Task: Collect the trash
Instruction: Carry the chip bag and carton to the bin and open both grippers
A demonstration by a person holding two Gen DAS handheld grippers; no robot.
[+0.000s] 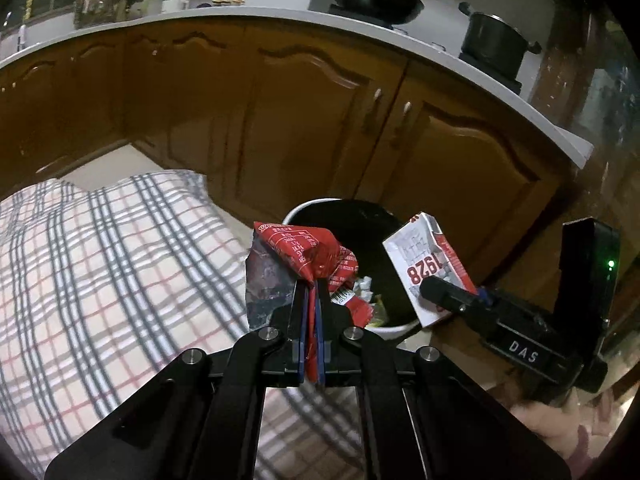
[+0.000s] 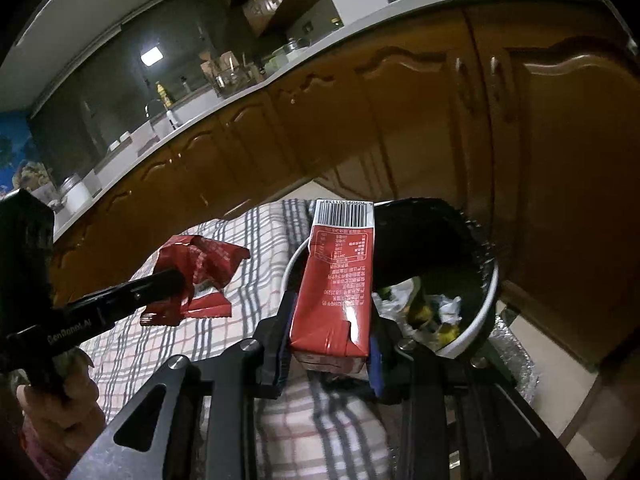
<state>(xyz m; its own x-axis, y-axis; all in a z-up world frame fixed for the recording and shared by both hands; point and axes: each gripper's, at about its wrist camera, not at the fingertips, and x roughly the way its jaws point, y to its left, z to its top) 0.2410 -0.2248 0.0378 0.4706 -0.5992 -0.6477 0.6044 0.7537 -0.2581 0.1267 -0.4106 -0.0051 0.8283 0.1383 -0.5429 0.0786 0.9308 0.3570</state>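
Left gripper [image 1: 311, 280] jaws clamp a red wrapper [image 1: 298, 254] — right gripper [image 2: 330, 312] jaws grip a carton [image 2: 336, 280] by the bin [image 1: 394, 330].

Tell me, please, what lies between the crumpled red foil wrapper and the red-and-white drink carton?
Only the open mouth of the black-lined white trash bin, seen between wrapper and carton in the left wrist view.
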